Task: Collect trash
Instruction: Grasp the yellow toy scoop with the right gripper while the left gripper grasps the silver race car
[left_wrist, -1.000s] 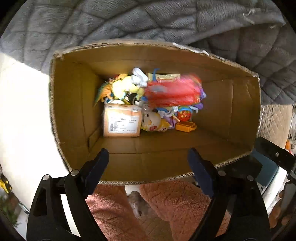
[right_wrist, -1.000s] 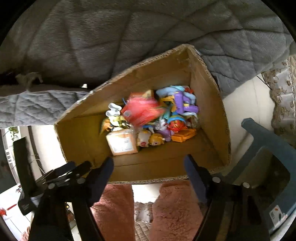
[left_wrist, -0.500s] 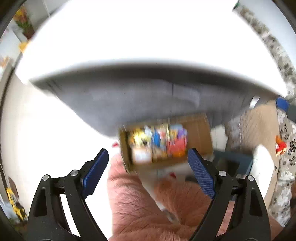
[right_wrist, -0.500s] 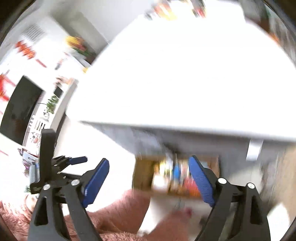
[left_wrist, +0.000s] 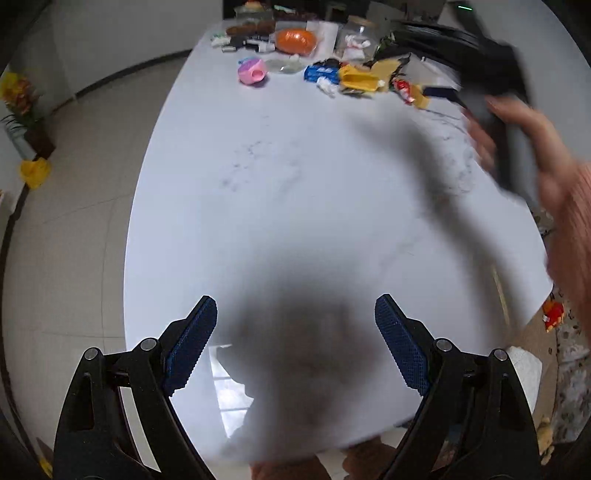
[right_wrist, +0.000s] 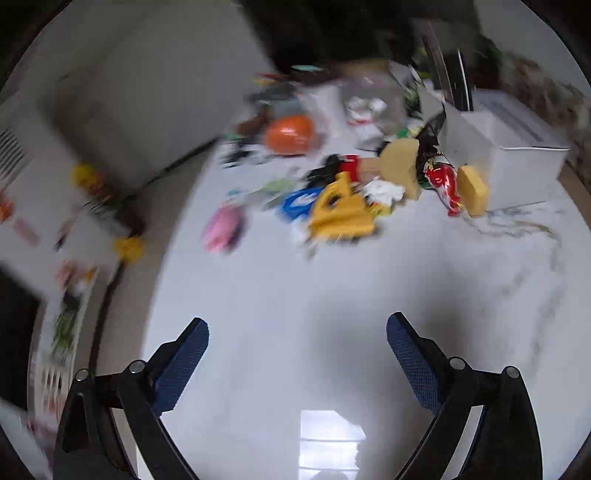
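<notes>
Two handheld grippers hover over a white marble table (left_wrist: 295, 192), each seen from its own wrist camera. The left gripper (left_wrist: 295, 343) has its jaws spread wide with nothing between them. The right gripper (right_wrist: 297, 354) also has its jaws spread wide and empty.

The trash lies in one loose heap at the table's far end, toward 12 o'clock from both grippers and well apart from them. In it, one pink rounded object (left_wrist: 252, 72) sits at 11 o'clock, one orange rounded packet (left_wrist: 295, 40) beyond it, one blue wrapper (left_wrist: 320, 73) touching one crumpled yellow wrapper (right_wrist: 341, 214), and one red wrapper (right_wrist: 443, 181) just beside one yellow block (right_wrist: 472, 190) at 1 o'clock. One tan card piece (right_wrist: 400, 162) lies between the yellow wrapper and the red one. Other scraps are too blurred to count.

One white box (right_wrist: 517, 155) stands at 2 o'clock in the right view; its contents cannot be seen.

In the left view, a blurred hand (left_wrist: 535, 155) gripping a dark handle crosses the table edge at 2 o'clock. The table between grippers and heap carries only shadows.
</notes>
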